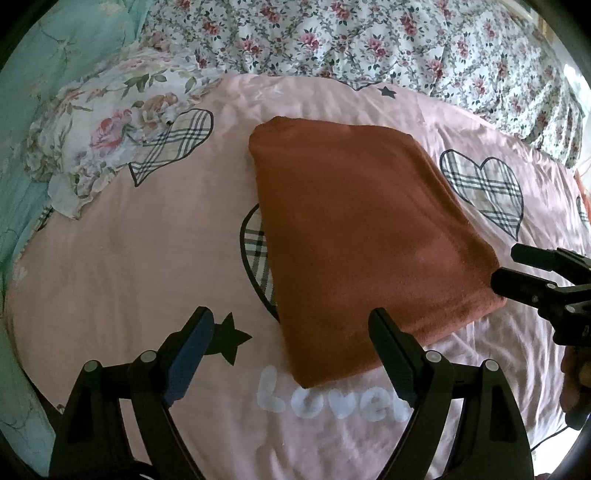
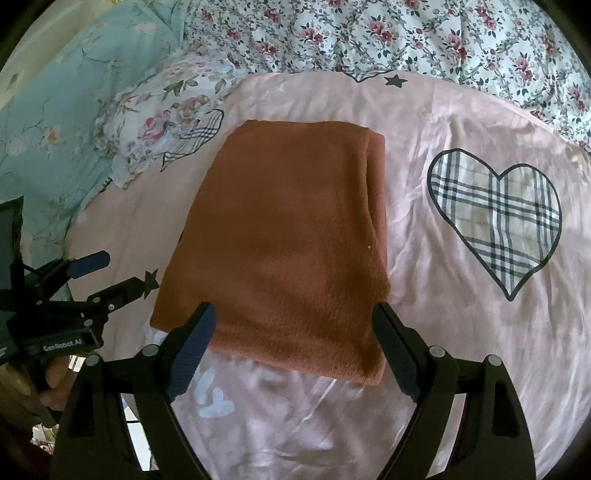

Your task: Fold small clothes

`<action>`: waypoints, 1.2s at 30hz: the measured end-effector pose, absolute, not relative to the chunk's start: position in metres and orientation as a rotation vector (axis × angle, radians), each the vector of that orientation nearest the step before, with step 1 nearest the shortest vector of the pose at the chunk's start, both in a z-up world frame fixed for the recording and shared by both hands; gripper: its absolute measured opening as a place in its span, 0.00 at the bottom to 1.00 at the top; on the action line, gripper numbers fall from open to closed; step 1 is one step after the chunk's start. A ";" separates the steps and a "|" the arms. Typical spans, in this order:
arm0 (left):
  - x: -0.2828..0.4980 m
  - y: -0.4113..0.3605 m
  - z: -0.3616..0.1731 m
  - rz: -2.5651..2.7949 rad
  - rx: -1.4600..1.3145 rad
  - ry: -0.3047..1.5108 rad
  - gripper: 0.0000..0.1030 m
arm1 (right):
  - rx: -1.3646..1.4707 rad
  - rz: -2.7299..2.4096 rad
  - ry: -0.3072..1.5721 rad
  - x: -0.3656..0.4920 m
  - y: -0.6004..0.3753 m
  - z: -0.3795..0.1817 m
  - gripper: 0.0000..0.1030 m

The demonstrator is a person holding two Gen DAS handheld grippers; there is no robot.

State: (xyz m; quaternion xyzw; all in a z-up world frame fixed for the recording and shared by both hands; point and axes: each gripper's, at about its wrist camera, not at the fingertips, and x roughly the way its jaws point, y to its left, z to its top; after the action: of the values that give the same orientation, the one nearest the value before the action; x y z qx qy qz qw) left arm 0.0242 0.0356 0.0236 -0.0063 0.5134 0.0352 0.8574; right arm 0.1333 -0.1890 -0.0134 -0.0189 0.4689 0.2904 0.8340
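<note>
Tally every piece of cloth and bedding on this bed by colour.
Rust-orange folded garment: 1
Pink sheet with plaid hearts: 1
White quilt with red flowers: 1
White floral pillow: 1
Teal floral cloth: 1
Total: 5

White "Love" is printed on the pink sheet (image 1: 147, 258) — "GenRobot.AI" marks the left gripper (image 2: 114, 275).

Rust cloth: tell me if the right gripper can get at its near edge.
Probably yes. The right gripper is open, its jaws either side of the folded rust cloth's near edge, nothing between. The left gripper stays off to the side.
</note>
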 end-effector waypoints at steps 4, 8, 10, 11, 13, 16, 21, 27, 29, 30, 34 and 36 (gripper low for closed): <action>0.024 0.035 0.023 0.074 -0.013 1.080 0.84 | -0.050 0.619 0.989 0.133 -0.187 -0.013 0.84; 0.025 0.036 0.022 0.070 -0.014 1.082 0.84 | -0.049 0.616 0.990 0.133 -0.186 -0.014 0.84; 0.026 0.036 0.022 0.068 -0.013 1.081 0.84 | -0.047 0.616 0.990 0.134 -0.186 -0.014 0.84; 0.027 0.036 0.022 0.067 -0.012 1.081 0.84 | -0.050 0.620 0.990 0.134 -0.187 -0.014 0.84; 0.028 0.036 0.022 0.064 -0.011 1.080 0.84 | -0.051 0.621 0.988 0.135 -0.187 -0.014 0.84; 0.029 0.035 0.022 0.062 -0.009 1.079 0.84 | -0.049 0.618 0.986 0.135 -0.186 -0.014 0.84; 0.030 0.035 0.022 0.060 -0.006 1.078 0.84 | -0.045 0.616 0.983 0.136 -0.186 -0.014 0.84; 0.032 0.036 0.022 0.060 -0.010 1.078 0.84 | -0.044 0.612 0.982 0.136 -0.185 -0.014 0.84; 0.032 0.036 0.022 0.059 -0.011 1.079 0.84 | -0.044 0.612 0.984 0.136 -0.185 -0.014 0.84; 0.032 0.036 0.023 0.059 -0.011 1.079 0.84 | -0.044 0.612 0.984 0.136 -0.185 -0.014 0.84; 0.032 0.036 0.022 0.059 -0.010 1.079 0.84 | -0.043 0.613 0.983 0.137 -0.185 -0.014 0.84; 0.032 0.037 0.022 0.060 -0.008 1.075 0.84 | -0.045 0.612 0.981 0.137 -0.185 -0.014 0.84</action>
State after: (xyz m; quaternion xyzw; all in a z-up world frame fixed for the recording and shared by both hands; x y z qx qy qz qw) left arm 0.0324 0.0366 0.0224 -0.0038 0.5120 0.0286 0.8585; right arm 0.1370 -0.1845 -0.0144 -0.0214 0.4636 0.2894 0.8372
